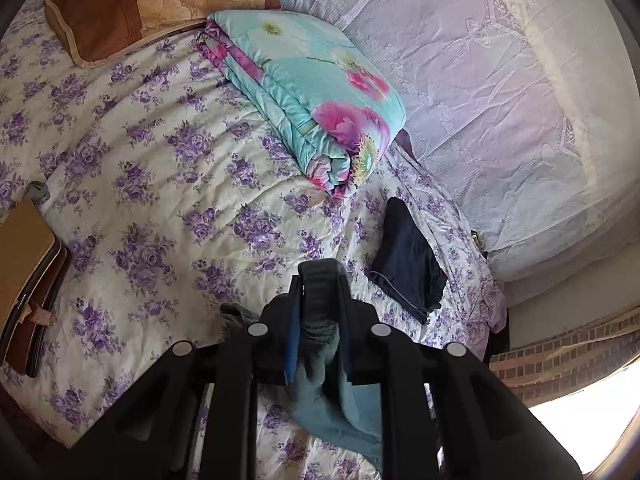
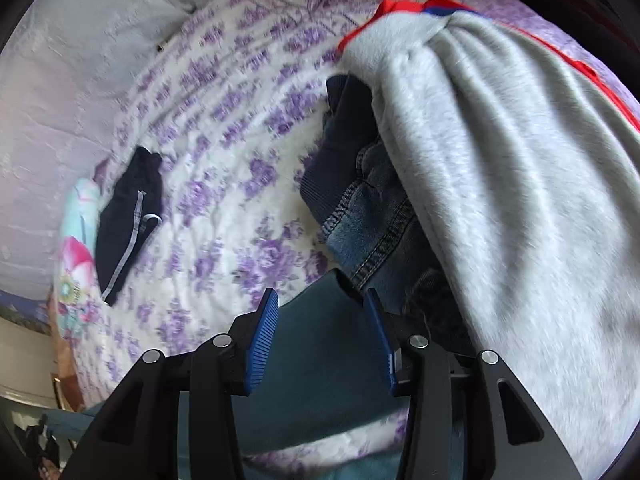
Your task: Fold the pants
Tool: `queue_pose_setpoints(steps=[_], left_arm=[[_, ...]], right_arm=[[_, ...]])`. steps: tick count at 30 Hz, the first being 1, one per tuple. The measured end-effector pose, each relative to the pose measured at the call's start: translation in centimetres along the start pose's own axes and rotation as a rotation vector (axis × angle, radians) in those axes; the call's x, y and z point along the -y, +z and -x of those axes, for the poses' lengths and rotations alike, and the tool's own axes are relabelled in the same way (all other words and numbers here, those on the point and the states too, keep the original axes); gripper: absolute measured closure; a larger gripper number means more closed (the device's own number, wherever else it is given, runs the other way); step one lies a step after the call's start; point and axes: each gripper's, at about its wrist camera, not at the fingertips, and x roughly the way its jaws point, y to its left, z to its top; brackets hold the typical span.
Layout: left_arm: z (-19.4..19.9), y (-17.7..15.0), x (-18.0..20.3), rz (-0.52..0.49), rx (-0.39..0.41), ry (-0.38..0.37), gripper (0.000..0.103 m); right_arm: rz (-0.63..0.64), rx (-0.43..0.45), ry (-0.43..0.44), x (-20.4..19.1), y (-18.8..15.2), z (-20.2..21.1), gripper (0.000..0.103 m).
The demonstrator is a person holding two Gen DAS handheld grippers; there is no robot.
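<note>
Teal pants point(image 1: 332, 412) lie on the flowered bed sheet point(image 1: 160, 184). My left gripper point(image 1: 320, 292) is shut on a bunched fold of them, held a little above the sheet. In the right wrist view the same teal pants point(image 2: 320, 364) spread flat under my right gripper point(image 2: 322, 300), whose blue pads point(image 2: 264, 328) stand apart around the cloth without pinching it. The pants' far end is hidden by the gripper bodies.
A folded dark garment point(image 1: 408, 264) lies on the sheet, also in the right view point(image 2: 128, 216). A floral quilt point(image 1: 316, 96) and brown pillow point(image 1: 132, 4) sit at the head. A pile of jeans point(image 2: 368, 220) and grey sweatshirt point(image 2: 520, 200) lies at right.
</note>
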Motion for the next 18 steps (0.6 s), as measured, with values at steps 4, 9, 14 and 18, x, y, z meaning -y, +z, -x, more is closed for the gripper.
queue_pose_setpoints(steps=[4, 9, 14, 18], left_arm=[[-0.1, -0.1, 0.4, -0.002, 0.009, 0.014, 0.087], [0.1, -0.2, -0.2, 0.028, 0.023, 0.024, 0.087], [1.6, -0.5, -1.2, 0.064, 0.044, 0.020, 0.087], [1.9, -0.6, -1.4, 0.044, 0.039, 0.042, 0.087]], right_arm=[[0.117, -0.024, -0.088, -1.0, -0.3, -2.0, 0.056], [0.248, 0.017, -0.067, -2.1, -1.7, -0.9, 0.103], [0.196, 0.119, 0.027, -2.4, -1.9, 3.6, 0.103], [0.262, 0.068, -0.023, -3.2, -1.2, 2.4, 0.091]])
